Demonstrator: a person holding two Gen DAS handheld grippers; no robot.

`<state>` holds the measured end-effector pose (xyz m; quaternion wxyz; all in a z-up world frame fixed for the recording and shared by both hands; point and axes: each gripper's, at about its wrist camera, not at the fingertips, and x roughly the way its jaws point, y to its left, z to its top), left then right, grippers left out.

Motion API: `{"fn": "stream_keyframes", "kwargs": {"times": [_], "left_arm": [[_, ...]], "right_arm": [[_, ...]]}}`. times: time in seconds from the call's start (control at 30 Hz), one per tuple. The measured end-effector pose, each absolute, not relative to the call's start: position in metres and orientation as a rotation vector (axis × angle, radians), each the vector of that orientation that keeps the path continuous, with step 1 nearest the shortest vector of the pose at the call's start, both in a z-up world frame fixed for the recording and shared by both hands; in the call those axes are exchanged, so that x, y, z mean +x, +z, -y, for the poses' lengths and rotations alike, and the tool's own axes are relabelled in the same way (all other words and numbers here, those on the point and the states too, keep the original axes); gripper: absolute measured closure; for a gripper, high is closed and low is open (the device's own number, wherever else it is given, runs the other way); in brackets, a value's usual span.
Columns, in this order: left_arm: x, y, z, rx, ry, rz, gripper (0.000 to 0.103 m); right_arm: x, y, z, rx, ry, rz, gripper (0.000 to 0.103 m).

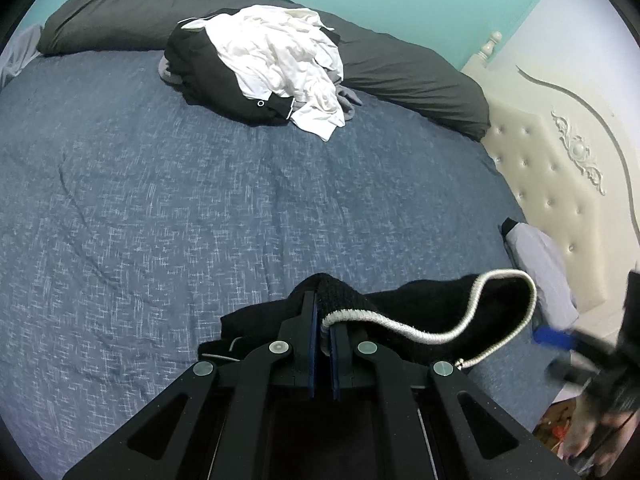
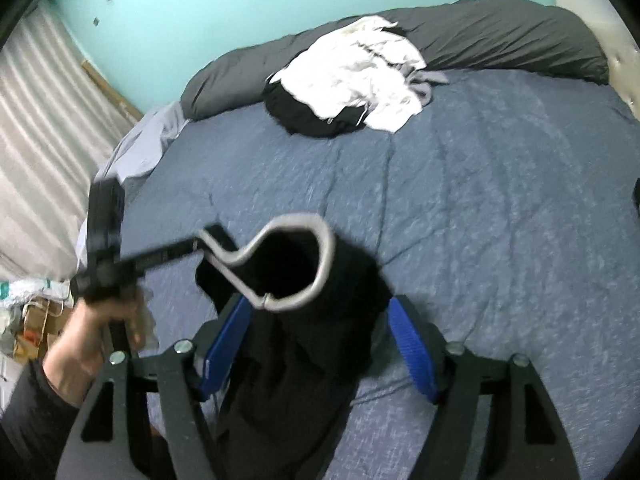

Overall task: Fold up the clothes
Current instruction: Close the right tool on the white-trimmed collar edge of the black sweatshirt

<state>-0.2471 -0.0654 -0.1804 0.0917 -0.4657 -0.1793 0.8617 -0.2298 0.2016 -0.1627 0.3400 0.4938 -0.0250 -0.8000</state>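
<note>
Nearest the left wrist camera, the left gripper (image 1: 324, 320) had its jaws clenched on the white-trimmed edge of a black garment (image 1: 420, 304), which was held up above the blue bedspread (image 1: 200, 184). Its white trim (image 1: 472, 328) curled in an open loop to the right, towards the blurred right gripper (image 1: 560, 340) at the frame's edge.

From the right wrist view, the right gripper (image 2: 320, 344) had its jaws spread wide, and the black garment (image 2: 304, 320) hung down between the blue pads (image 2: 412, 344); whether either pad touched the cloth could not be told. The person's left hand (image 2: 92, 344) held the left gripper (image 2: 200, 240), which pinched the trim on that side.

Farther back on the bed lay a pile of white and black clothes (image 1: 264, 68), resting against a long dark grey duvet roll (image 1: 400, 68). A cream tufted headboard (image 1: 560, 184) stood at the right, with a teal wall (image 2: 200, 20) behind.
</note>
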Motion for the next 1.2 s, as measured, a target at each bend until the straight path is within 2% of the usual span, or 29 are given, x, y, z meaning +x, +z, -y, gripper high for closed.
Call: {"fn": "stream_keyframes", "kwargs": {"times": [0.43,0.73,0.77,0.83,0.9,0.93,1.03,1.1,1.2], "left_arm": [[-0.235,-0.182,0.066,-1.363,2.533,0.52,0.098],[-0.226,-0.183,0.07,-1.33,2.504,0.55,0.098],[-0.226,-0.183,0.071,-1.33,2.504,0.552,0.098],[-0.225,-0.184,0.073,-1.331,2.504,0.558,0.098],[-0.224,-0.185,0.075,-1.332,2.503,0.563,0.098],[-0.224,-0.186,0.077,-1.332,2.503,0.566,0.098],[-0.223,-0.187,0.08,-1.334,2.503,0.574,0.098],[-0.223,-0.188,0.082,-1.335,2.503,0.58,0.098],[-0.222,-0.19,0.086,-1.336,2.503,0.588,0.098]], "right_arm": [[-0.216,-0.248,-0.127,1.301,-2.033,-0.106,0.031],[-0.232,-0.275,-0.123,1.293,-2.089,0.031,0.033],[-0.234,-0.277,-0.123,1.286,-2.09,0.049,0.036],[-0.234,-0.282,-0.119,1.278,-2.078,0.052,0.059],[-0.233,-0.284,-0.113,1.251,-2.069,0.051,0.07],[-0.232,-0.284,-0.112,1.242,-2.066,0.057,0.079],[-0.23,-0.286,-0.108,1.217,-2.055,0.077,0.092],[-0.228,-0.286,-0.108,1.202,-2.05,0.081,0.096],[-0.227,-0.282,-0.111,1.178,-2.04,0.092,0.097]]}}
